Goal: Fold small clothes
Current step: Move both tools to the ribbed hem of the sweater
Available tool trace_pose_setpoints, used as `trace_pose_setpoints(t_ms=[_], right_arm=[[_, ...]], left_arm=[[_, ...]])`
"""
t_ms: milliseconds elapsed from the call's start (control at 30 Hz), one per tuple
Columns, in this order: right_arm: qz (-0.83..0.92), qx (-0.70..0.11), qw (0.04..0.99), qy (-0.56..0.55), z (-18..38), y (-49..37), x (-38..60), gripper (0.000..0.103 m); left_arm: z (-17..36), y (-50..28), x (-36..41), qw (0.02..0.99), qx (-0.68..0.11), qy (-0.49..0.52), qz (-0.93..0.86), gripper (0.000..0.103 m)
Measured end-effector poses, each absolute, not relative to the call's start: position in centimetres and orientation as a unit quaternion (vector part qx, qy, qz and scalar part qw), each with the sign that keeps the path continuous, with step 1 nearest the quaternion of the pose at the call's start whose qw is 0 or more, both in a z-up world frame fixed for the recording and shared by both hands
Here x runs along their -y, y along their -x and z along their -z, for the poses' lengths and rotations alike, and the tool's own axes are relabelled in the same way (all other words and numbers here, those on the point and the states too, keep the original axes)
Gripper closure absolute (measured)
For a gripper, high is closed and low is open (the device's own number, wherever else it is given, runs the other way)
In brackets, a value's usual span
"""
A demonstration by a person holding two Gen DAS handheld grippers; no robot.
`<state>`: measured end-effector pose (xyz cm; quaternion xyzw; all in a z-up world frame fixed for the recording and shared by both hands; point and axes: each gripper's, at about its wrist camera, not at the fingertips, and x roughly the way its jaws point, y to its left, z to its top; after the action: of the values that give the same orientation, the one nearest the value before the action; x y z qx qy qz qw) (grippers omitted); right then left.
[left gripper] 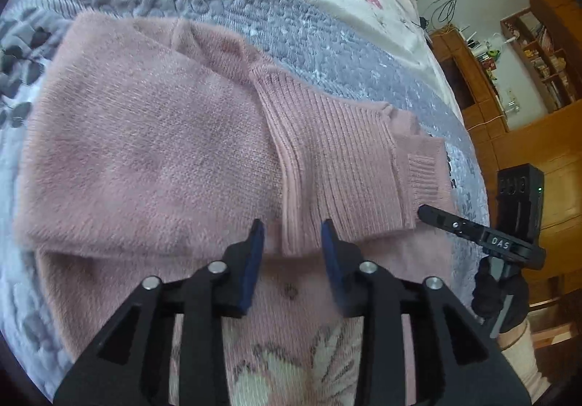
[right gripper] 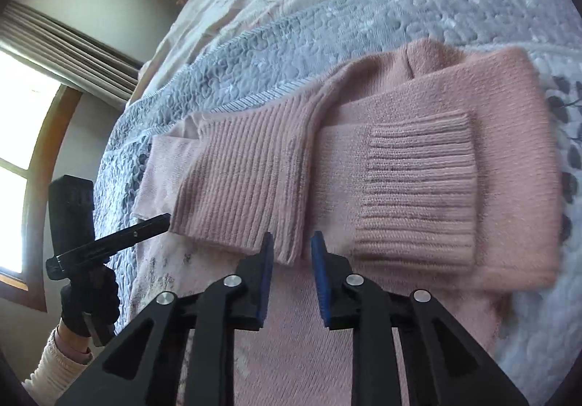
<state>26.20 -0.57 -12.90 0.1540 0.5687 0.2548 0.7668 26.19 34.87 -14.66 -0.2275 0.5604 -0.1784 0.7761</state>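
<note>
In the left wrist view, the pink sweater [left gripper: 145, 137] lies on the grey quilted bedspread [left gripper: 291, 24] of a bed and fills the centre of the frame. Both sleeves are folded across the body, and the ribbed cuff [left gripper: 342, 159] lies right of centre. The left tool [left gripper: 293, 242] is at the lower centre with its blue pads spread and nothing between them; it hangs just over the lower edge of the folded sleeve, probably to take the hem next. At the right edge, the right tool [left gripper: 440, 218] points at the sweater's side, held by a gloved hand [left gripper: 500, 291].

In the right wrist view, the same sweater occupies the centre and right of the frame, with a ribbed cuff [right gripper: 418, 188] on top. The right tool [right gripper: 293, 249] at the lower centre is also spread and empty, close above the fabric. The left tool [right gripper: 120, 237] appears at the lower left, beside the sweater's edge. I judge the sleeves are finished and the bottom-to-top fold is not yet done.
</note>
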Motion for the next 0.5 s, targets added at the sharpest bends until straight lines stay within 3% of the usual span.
trace_pose_setpoints(t_ms=[67,133,500], right_arm=[[-0.252,-0.551,0.781,-0.152,10.8,-23.5,1.5,0.071],[-0.246,-0.535,0.794,-0.149,9.1,-19.9,2.6,0.064],[-0.179,-0.529,0.816,-0.147,7.1,-0.1,8.7,0.056]], left_arm=[[12.5,-23.3,-35.2,0.797,-0.544,0.203,0.168,0.058],[10.7,-19.7,-35.8,0.814,-0.533,0.178,0.146,0.041],[7.5,-0.4,-40.2,0.835,-0.537,0.115,0.033,0.035]])
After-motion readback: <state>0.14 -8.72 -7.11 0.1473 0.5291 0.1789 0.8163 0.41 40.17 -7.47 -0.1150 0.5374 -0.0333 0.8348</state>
